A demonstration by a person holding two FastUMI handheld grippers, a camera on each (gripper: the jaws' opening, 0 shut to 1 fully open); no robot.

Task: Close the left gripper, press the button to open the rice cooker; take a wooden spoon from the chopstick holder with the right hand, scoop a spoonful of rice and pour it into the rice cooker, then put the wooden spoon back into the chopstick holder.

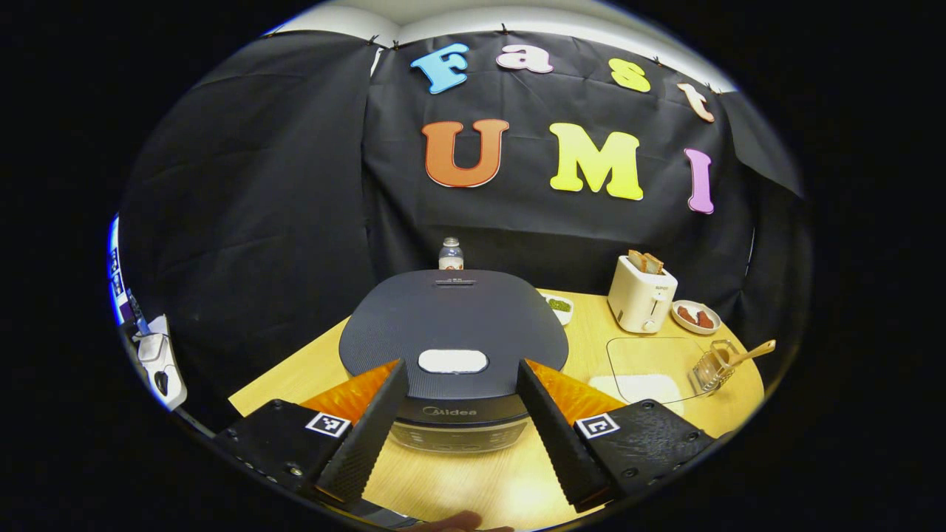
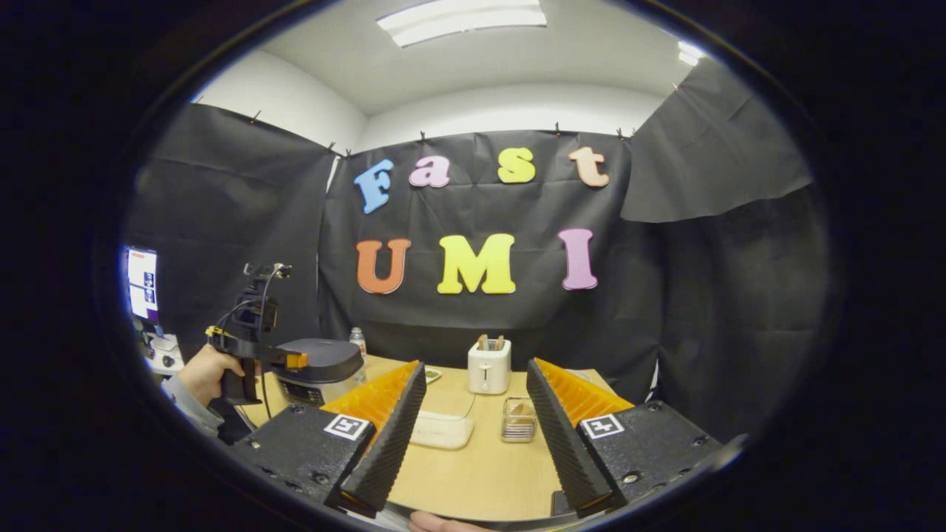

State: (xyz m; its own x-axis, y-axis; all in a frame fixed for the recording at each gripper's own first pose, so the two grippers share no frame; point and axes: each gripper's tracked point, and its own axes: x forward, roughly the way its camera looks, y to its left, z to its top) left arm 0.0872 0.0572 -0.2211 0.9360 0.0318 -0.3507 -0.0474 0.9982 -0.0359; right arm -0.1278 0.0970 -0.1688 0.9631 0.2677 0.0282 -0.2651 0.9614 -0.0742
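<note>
A dark rice cooker [image 1: 452, 332] sits with its lid down, a pale oval button [image 1: 452, 361] near its front edge. My left gripper [image 1: 462, 369] hangs open just in front of and above the button, one finger on either side. At the right, a clear wire chopstick holder [image 1: 711, 367] carries a wooden spoon [image 1: 752, 353] leaning out to the right. A clear container of white rice [image 1: 644, 369] lies beside it. My right gripper [image 2: 474, 373] is open and holds nothing, well back from the holder [image 2: 519, 419] and rice container [image 2: 442, 430]. The rice cooker [image 2: 319, 367] stands at the left.
A white toaster [image 1: 640, 294] with bread stands at the back right, next to a small dish [image 1: 695, 316]. Another dish [image 1: 559, 306] and a bottle [image 1: 450, 255] lie behind the cooker. In the right gripper view a hand [image 2: 211, 373] holds the left gripper's handle beside the cooker.
</note>
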